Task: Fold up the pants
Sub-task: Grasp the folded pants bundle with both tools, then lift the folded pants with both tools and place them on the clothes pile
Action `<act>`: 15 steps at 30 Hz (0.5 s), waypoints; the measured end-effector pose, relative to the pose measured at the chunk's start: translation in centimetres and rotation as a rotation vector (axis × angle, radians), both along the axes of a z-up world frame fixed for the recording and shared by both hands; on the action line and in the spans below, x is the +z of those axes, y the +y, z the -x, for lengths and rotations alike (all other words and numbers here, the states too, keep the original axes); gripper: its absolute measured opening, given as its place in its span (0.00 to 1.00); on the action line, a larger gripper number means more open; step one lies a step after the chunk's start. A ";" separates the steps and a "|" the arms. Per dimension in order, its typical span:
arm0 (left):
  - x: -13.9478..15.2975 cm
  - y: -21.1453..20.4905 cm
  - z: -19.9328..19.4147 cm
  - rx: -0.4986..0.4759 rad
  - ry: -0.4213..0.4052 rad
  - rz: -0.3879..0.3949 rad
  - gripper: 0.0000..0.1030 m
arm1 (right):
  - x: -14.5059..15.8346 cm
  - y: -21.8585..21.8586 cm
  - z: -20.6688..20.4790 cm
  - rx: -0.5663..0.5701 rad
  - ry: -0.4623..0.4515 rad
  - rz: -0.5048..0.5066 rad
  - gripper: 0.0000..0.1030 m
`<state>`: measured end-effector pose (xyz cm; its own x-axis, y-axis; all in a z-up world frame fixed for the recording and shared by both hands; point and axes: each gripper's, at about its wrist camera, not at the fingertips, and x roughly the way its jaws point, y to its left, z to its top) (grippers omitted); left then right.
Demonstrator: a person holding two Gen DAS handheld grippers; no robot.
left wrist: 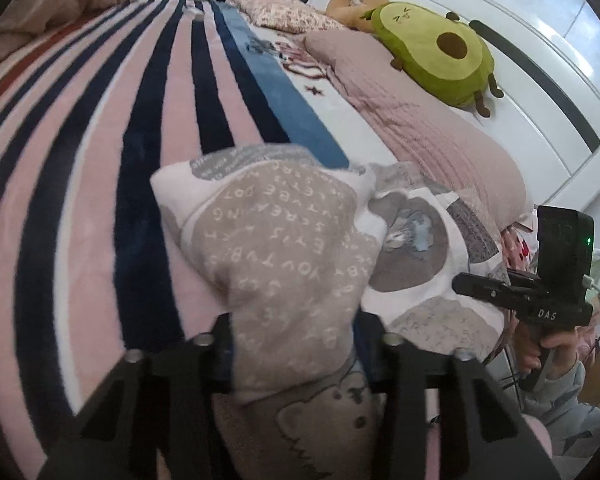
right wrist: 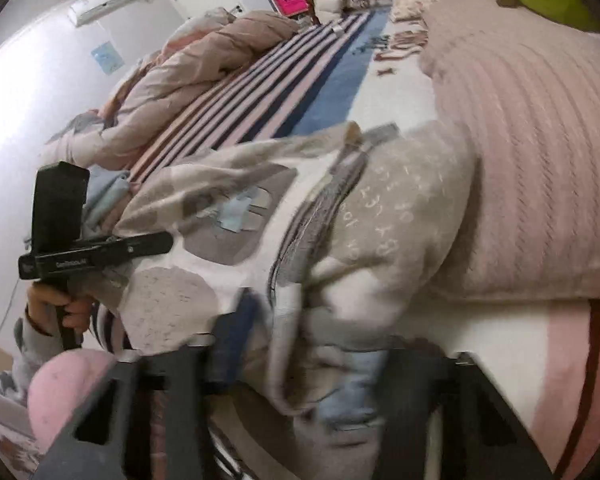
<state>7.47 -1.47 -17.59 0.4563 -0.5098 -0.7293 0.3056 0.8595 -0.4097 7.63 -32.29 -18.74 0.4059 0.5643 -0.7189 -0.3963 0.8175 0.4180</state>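
Patterned pajama pants (left wrist: 284, 240), beige and white with printed letters and grey circles, lie bunched on a bed near its pillow end, over the edge where the striped pink-and-navy blanket (left wrist: 100, 160) meets the white sheet (left wrist: 356, 132). The left gripper (left wrist: 292, 344) has a thick fold of the pants clamped between its fingers. The right gripper (right wrist: 300, 344) likewise pinches a gathered fold of the same fabric, though that view is blurred. Each tool is seen from the other's camera, gripped by a hand (right wrist: 60, 308) in a grey sleeve. A ribbed pink pillow (left wrist: 432, 128) lies just beside the pants, an avocado plush (left wrist: 432, 52) behind it against the white headboard (left wrist: 540, 92).
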 end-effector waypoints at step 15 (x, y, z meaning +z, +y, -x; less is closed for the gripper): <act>13.2 11.7 7.1 0.194 -0.338 -0.065 0.20 | 12.3 11.4 0.1 0.206 -0.257 -0.054 0.14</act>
